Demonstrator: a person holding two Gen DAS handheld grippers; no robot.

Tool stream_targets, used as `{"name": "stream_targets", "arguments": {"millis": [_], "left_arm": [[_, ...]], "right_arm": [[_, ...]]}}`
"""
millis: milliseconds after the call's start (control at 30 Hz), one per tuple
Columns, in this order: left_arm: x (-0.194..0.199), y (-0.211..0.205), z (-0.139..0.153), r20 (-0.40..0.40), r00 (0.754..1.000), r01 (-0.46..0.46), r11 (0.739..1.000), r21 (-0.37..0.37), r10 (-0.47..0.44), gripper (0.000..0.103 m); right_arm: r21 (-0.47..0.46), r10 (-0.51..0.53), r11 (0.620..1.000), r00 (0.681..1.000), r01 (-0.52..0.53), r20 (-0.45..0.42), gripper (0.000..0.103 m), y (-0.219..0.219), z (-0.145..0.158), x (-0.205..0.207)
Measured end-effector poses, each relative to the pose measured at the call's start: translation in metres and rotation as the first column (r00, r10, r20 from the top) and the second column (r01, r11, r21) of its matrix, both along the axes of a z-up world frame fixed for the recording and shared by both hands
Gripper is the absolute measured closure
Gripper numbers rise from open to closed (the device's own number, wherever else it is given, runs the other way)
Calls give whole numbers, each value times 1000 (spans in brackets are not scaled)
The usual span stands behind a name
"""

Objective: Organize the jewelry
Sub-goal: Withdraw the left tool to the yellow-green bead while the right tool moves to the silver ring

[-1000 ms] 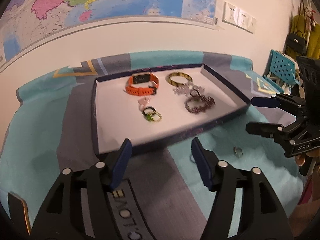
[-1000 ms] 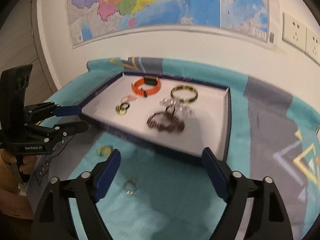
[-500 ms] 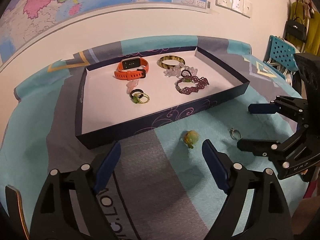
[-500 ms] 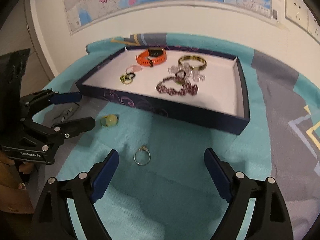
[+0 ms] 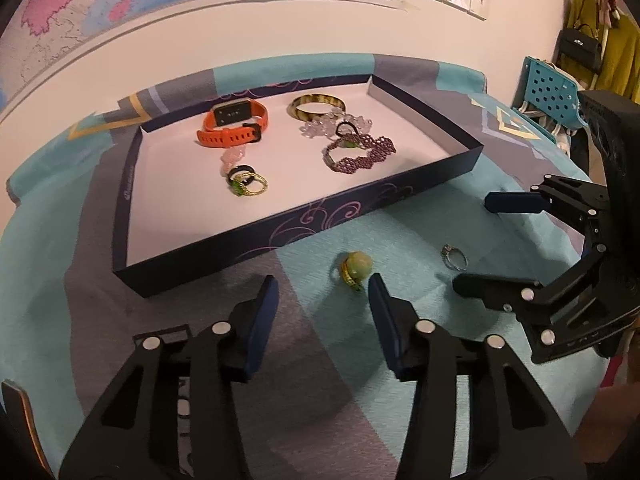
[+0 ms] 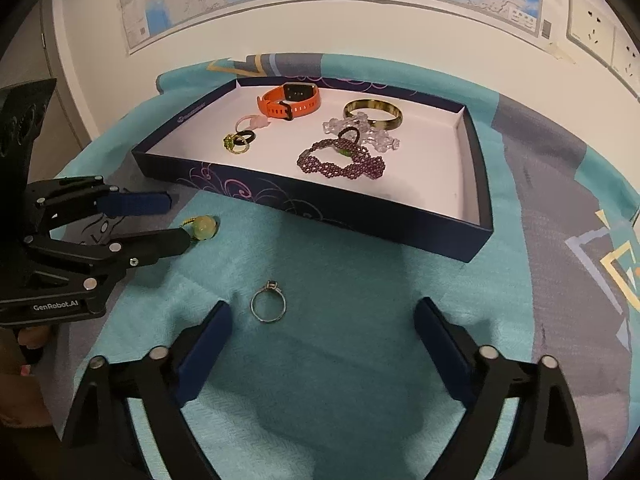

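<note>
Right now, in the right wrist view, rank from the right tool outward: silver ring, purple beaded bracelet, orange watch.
1. Silver ring, on the teal cloth, just ahead of the right tool.
2. Purple beaded bracelet, tray's near half.
3. Orange watch, tray's far edge.

**Cloth-covered table and its load**

The teal-and-grey cloth (image 6: 340,272) carries a navy tray (image 6: 360,210) at twelve o'clock, a green bead ring (image 6: 204,227) at nine, and a silver ring (image 6: 268,307) near six.
</note>
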State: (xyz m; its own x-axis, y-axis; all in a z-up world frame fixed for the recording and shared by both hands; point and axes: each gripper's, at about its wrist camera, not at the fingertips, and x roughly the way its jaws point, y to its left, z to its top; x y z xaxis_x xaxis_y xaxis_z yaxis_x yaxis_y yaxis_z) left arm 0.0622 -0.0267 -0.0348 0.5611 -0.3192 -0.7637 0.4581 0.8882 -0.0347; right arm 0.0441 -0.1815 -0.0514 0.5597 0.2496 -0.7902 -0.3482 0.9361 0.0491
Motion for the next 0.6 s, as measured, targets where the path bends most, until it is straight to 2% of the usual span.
{"name": "stream_targets", "arguments": {"millis": [100, 167, 433, 600], "left_arm": [[-1, -3, 0, -3, 1000, 17, 1000, -1, -17, 61], [-1, -7, -1, -6, 1000, 30, 1000, 7, -30, 65], [2, -13, -2, -16, 999, 46, 999, -2, -46, 73], [3, -13, -2, -23, 998, 50, 999, -13, -50, 79]], "right_arm": [[23, 24, 999, 1000, -24, 2, 27, 2, 2, -3], [31, 41, 999, 999, -41, 4, 39, 5, 3, -4], [64, 93, 994, 996, -93, 2, 64, 14, 4, -7], [56, 97, 994, 995, -97, 6, 73, 15, 4, -7]]}}
